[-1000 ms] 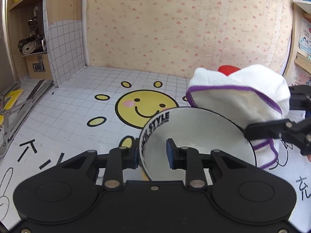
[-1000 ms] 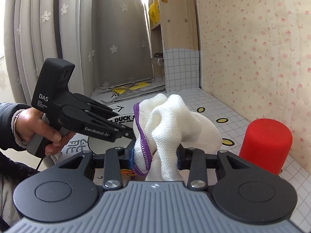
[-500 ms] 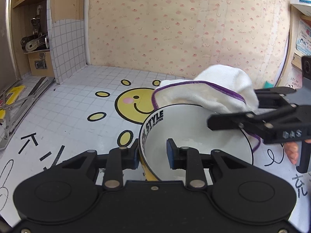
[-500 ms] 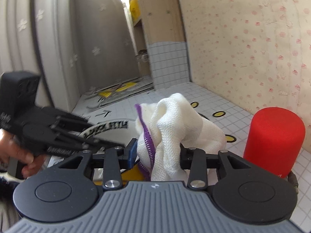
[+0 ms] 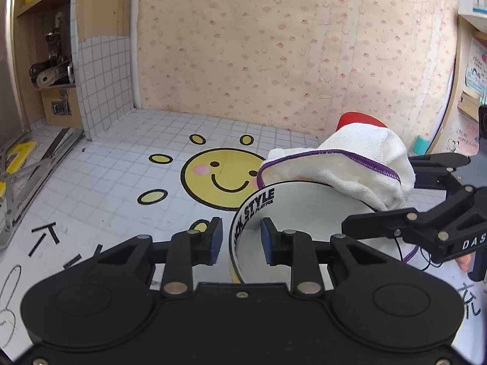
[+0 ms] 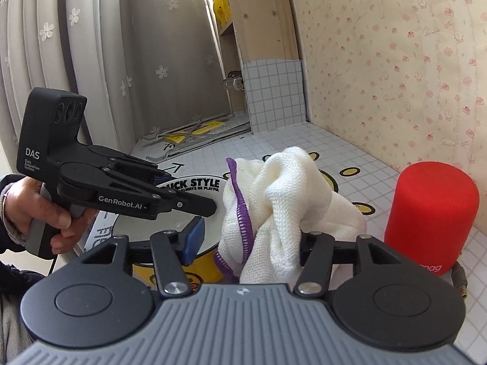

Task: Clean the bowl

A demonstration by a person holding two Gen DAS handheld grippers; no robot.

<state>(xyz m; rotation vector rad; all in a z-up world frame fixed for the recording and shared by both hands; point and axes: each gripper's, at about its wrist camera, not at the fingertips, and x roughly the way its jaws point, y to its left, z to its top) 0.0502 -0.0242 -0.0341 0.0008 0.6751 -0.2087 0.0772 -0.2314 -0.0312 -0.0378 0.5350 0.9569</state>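
Both claws meet at the bowl (image 5: 307, 213). The right gripper (image 6: 246, 237) has just been opening, its left pad now clear of the white cloth (image 6: 286, 200) between its jaws (the right pad is hidden). The left gripper (image 5: 240, 240) pinches the bowl's rim on the tiled table (image 5: 121, 182).

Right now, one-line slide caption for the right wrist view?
Right gripper, jaws just opening around white purple-edged cloth, beside left gripper pinching white printed bowl.
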